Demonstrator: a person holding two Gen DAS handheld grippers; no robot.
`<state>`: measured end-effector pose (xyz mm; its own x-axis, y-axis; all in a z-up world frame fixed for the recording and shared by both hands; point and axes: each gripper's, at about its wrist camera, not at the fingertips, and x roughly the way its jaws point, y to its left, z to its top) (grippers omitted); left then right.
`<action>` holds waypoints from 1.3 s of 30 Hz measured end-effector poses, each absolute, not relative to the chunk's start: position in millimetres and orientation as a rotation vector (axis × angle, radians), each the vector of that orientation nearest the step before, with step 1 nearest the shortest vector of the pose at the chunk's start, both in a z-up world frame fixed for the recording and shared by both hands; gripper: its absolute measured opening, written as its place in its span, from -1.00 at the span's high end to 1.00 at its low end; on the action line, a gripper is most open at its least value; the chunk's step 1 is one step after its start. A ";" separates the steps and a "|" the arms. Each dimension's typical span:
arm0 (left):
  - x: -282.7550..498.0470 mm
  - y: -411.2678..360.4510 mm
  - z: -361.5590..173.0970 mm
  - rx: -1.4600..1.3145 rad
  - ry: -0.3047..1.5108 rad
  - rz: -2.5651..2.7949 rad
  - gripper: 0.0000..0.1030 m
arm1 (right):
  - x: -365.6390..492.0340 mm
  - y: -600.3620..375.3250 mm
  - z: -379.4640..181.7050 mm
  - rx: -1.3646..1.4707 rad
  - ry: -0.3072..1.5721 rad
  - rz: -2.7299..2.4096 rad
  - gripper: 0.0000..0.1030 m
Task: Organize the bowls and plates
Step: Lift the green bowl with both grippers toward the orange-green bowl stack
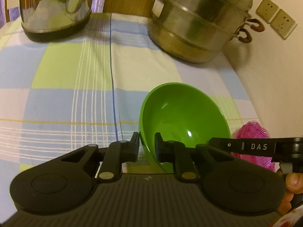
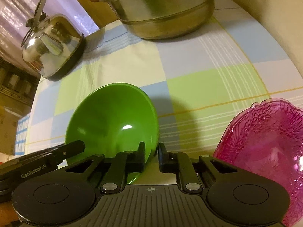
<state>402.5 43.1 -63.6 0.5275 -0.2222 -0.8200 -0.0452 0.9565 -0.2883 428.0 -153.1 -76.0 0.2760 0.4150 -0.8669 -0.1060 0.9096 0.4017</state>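
Both claws pinch the same green bowl (image 1: 181, 117) by its rim. Left claw (image 1: 146, 149) has one finger outside the bowl's left wall and the other inside, pads pressed on the thin rim; right claw (image 2: 151, 157) does the same on the bowl's right edge, one finger inside and one outside. Each claw points steeply down toward the table (image 1: 66, 94), which is covered with a checked cloth of blue, pale green and white squares. The bowl sits tilted between the two claws, its hollow facing the cameras, near the front of the table; whether its base touches the cloth cannot be told. In the left wrist view, the right claw's black body, lettered "DAS", crosses in from the right, and fingertips of the person's right hand (image 1: 291, 187) show at the lower right edge. In the right wrist view, the left claw's body comes in from the left instead. A pink patterned glass dish (image 2: 269, 145) lies just right of the bowl; the right wrist view shows most of its scalloped form, while the left wrist view shows only a sliver behind the other claw. Far on the table stand a steel kettle (image 2: 51, 51) at the left and a stacked steel steamer pot (image 1: 198, 22) at the right. Only the left wrist view shows two wall sockets (image 1: 274, 17) on the right wall.
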 end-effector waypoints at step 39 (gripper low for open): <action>66.4 -21.9 42.5 -0.301 0.870 -0.157 0.72 | 96.9 -222.8 43.3 0.272 1.079 0.393 0.72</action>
<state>66.4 -21.9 42.5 0.6371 -0.2568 -0.7267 0.0131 0.9464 -0.3229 96.9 -222.8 43.3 0.4134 0.4386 -0.7980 -0.1778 0.8984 0.4017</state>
